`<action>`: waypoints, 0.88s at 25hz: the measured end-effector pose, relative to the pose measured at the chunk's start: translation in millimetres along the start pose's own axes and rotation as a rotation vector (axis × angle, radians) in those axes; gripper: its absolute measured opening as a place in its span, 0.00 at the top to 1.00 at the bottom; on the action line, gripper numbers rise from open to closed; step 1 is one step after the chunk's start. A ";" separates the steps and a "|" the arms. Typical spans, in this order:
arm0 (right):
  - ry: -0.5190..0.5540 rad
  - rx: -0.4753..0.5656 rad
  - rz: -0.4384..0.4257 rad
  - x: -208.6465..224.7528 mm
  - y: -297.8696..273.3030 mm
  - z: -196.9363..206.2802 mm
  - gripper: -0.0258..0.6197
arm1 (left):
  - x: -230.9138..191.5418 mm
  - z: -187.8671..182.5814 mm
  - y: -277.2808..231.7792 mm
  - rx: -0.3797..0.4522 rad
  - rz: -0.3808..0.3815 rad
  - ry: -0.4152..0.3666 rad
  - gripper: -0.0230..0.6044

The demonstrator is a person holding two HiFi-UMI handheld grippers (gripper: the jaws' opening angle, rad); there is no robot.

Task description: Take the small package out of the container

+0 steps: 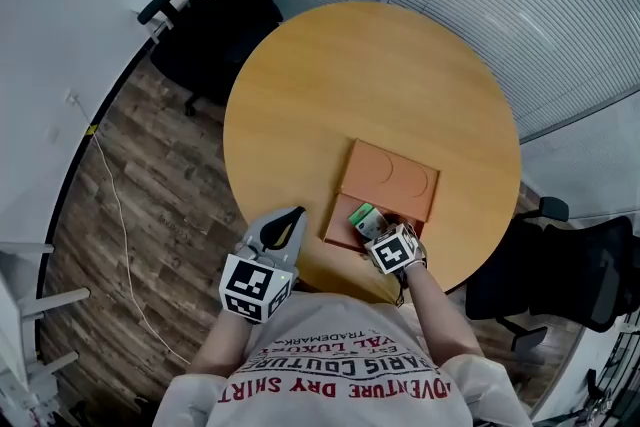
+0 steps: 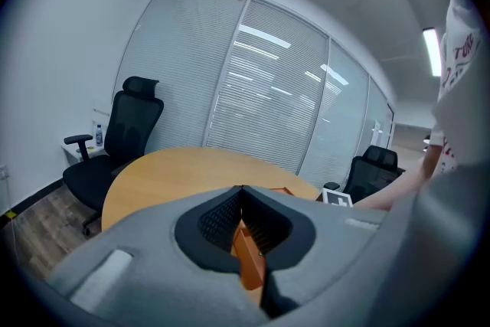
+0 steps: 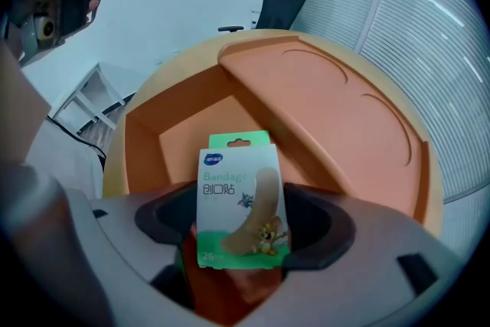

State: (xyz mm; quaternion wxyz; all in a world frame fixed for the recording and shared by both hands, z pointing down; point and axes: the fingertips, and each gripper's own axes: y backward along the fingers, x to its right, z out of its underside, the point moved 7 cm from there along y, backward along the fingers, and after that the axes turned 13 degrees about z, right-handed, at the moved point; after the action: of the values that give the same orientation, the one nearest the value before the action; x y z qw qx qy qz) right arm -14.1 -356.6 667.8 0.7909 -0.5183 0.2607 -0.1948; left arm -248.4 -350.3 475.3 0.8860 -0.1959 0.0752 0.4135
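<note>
Standing between wide-apart jaws of right gripper (image 3: 245, 224), small package (image 3: 240, 199) printed "Bandage", over orange container (image 3: 149, 145), left gripper (image 2: 243, 194) pinched closed

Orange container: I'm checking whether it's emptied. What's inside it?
A bandage package stands in its open compartment, between the open jaws of the right gripper. The floor beneath them and the lidded half are hidden; the rest looks bare.

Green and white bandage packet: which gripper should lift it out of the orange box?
Right. The right gripper is at the orange plastic box, jaws open around the green and white bandage packet. The left gripper is shut, off beside the box at the edge of the wooden table.
</note>
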 end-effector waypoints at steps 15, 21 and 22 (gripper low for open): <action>0.059 0.123 0.047 7.0 62.1 5.2 0.41 | 22.9 -10.8 -3.7 0.017 0.018 -0.043 0.95; 0.027 0.256 0.041 17.0 96.7 11.4 0.41 | 45.4 -10.3 -14.6 0.019 0.051 -0.055 0.95; 0.013 0.279 0.046 19.5 102.7 11.4 0.41 | 48.4 -10.2 -16.5 0.017 0.057 -0.057 0.94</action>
State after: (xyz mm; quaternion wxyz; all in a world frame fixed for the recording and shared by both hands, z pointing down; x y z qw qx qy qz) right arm 12.1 -319.9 572.9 0.8577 -0.3959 0.2481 -0.2145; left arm -204.2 -330.0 456.4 0.8774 -0.1741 0.0589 0.4432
